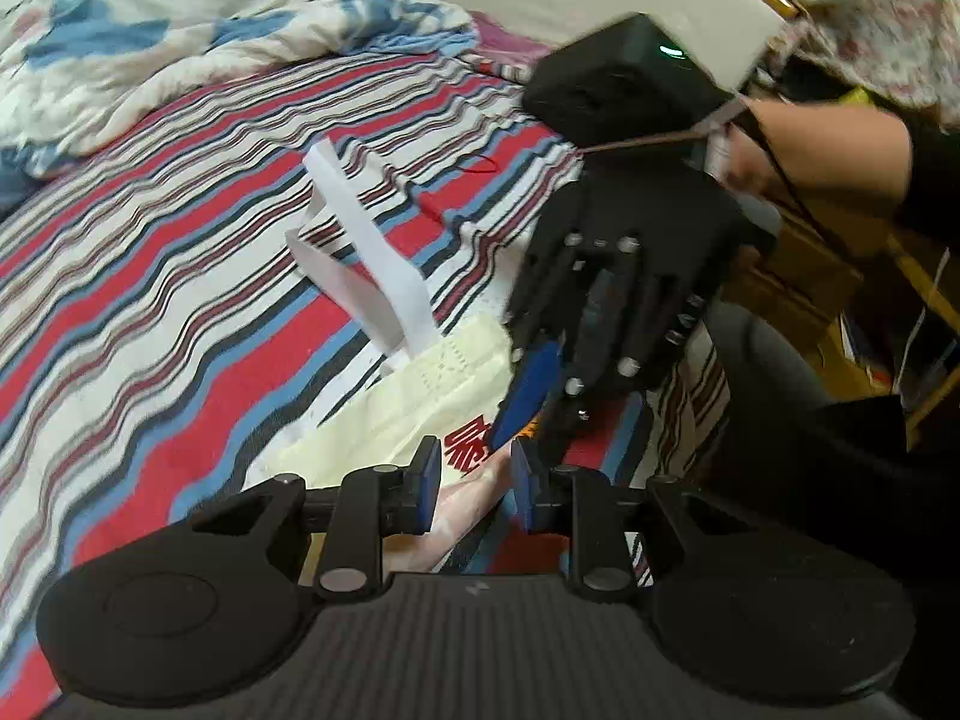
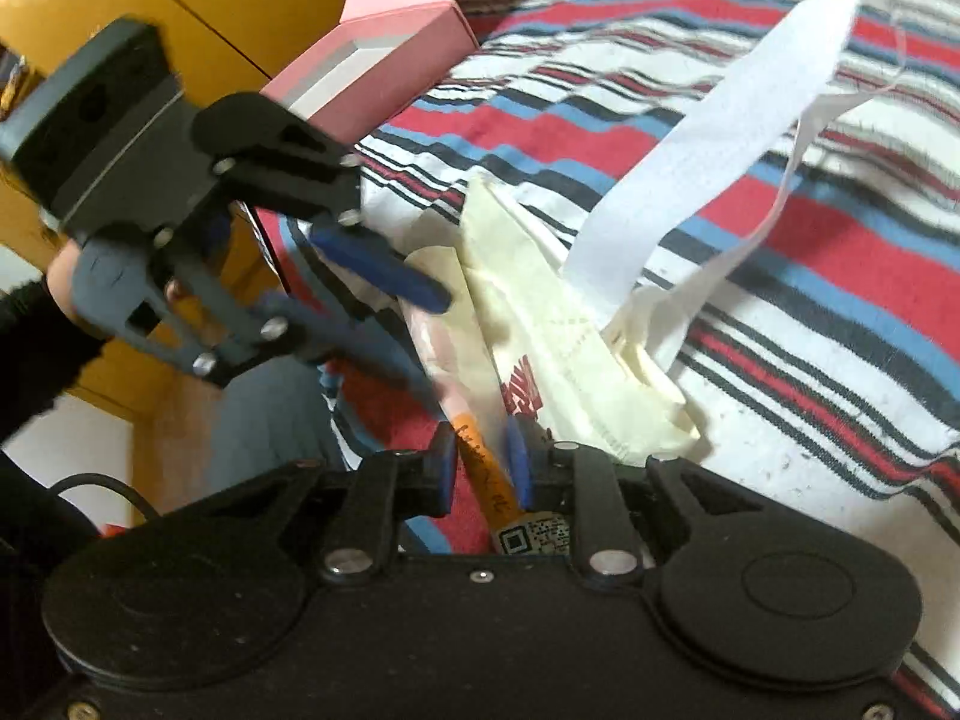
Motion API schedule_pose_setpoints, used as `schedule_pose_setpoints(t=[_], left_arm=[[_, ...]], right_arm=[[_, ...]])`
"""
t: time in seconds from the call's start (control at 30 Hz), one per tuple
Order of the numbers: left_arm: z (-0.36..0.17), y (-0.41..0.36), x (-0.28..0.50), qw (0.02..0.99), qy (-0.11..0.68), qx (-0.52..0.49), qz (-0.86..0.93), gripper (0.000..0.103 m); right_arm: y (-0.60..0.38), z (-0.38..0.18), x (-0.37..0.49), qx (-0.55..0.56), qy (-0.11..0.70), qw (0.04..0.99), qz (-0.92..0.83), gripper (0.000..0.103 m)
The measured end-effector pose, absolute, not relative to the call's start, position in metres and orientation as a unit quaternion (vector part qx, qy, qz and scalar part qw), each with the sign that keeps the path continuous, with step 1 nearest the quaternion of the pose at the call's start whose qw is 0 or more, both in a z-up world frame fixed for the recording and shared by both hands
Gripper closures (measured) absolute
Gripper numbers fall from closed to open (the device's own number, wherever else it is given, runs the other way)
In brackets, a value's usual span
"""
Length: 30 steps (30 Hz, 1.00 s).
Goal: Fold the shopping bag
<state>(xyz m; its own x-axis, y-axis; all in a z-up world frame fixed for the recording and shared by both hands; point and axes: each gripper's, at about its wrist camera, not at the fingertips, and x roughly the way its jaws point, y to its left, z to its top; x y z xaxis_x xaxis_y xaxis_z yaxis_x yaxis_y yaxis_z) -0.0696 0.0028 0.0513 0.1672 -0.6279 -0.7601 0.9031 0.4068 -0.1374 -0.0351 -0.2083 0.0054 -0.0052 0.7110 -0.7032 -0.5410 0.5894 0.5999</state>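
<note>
Cream-white cloth shopping bag (image 1: pixel 420 396) with red printed lettering and two long white webbing handles (image 1: pixel 384 264), lying crumpled on the red, blue and white striped bedspread (image 1: pixel 180 276), close to the bed's near edge, where you stand. The handles trail away from that edge toward the middle of the bed; one loop stands up off the cover, as the right wrist view shows.

Left claw (image 1: pixel 474 489): jaws narrowly parted, with a pinkish fold of the bag between the blue pads; whether the pads actually press on it cannot be told. Right claw (image 2: pixel 483 468): jaws likewise nearly closed, a strip of bag bearing an orange band and a printed code square running between them; it looks gripped, though contact is not certain. Both claws meet at the bag's near end, just beside each other.

Handling, as a judgement: the fabric is light, soft and limp, so it will sag and bunch rather than hold a crease, and it should not slip much in rubber pads. You would do best to take hold at the corners or along a hem, where stitching gives body, and to lay the loose handles flat onto the panel before folding, since they are likely to flop and snag.
</note>
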Motion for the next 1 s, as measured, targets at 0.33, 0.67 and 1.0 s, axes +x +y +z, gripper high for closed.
schedule_pose_setpoints(t=[0.33,0.67,1.0], left_arm=[[0.033,-0.029,-0.048,0.672,0.459,0.253,-0.523,0.078],[0.011,-0.004,-0.011,0.64,0.595,0.072,-0.481,0.08],[0.0,0.005,0.007,0.626,0.626,0.013,-0.465,0.078]], right_arm=[[-0.21,-0.003,-0.015,0.107,0.592,0.651,0.463,0.086],[-0.216,-0.016,-0.015,0.14,0.588,0.647,0.466,0.089],[-0.199,0.045,-0.094,-0.131,0.399,0.796,0.436,0.084]])
